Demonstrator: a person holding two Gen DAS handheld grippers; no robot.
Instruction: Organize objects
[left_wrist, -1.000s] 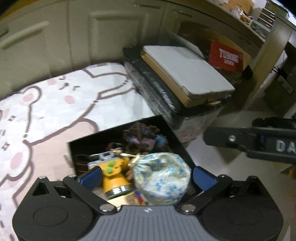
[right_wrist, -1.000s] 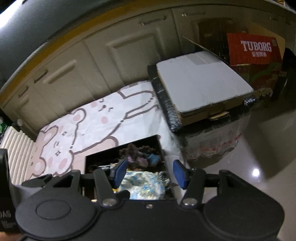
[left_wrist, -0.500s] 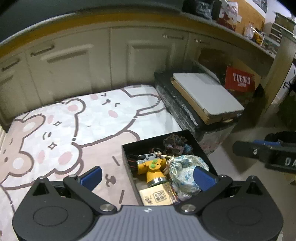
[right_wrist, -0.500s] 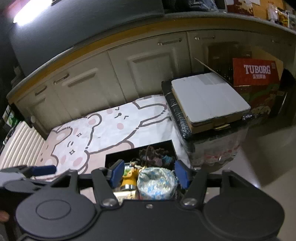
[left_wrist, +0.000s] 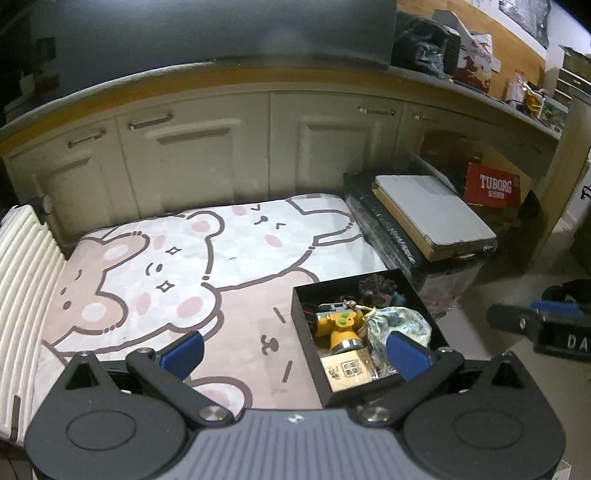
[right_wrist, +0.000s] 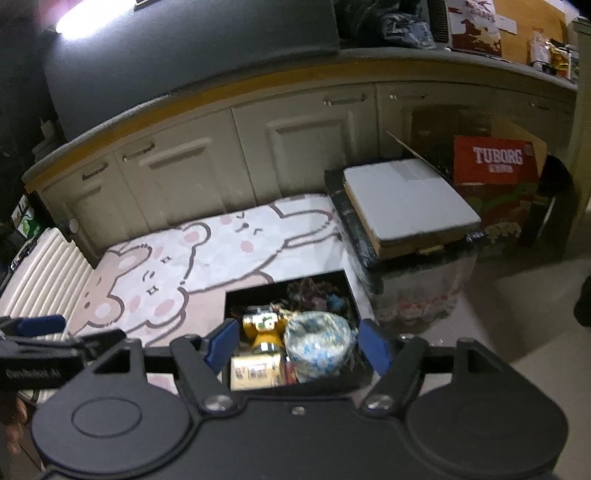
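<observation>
Yellow toy camera (left_wrist: 338, 325) in black box (left_wrist: 308, 341) — lens toward viewer

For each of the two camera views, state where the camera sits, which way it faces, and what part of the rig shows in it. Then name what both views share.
Left wrist: on the left gripper, facing forward and down at the bear mat and black box; its own blue fingers show, open, plus the right gripper at the right edge.
Right wrist: on the right gripper, above the black box; its open fingers and the left gripper show.
Shared: box, mat, yellow toy camera, Tuborg carton.
</observation>
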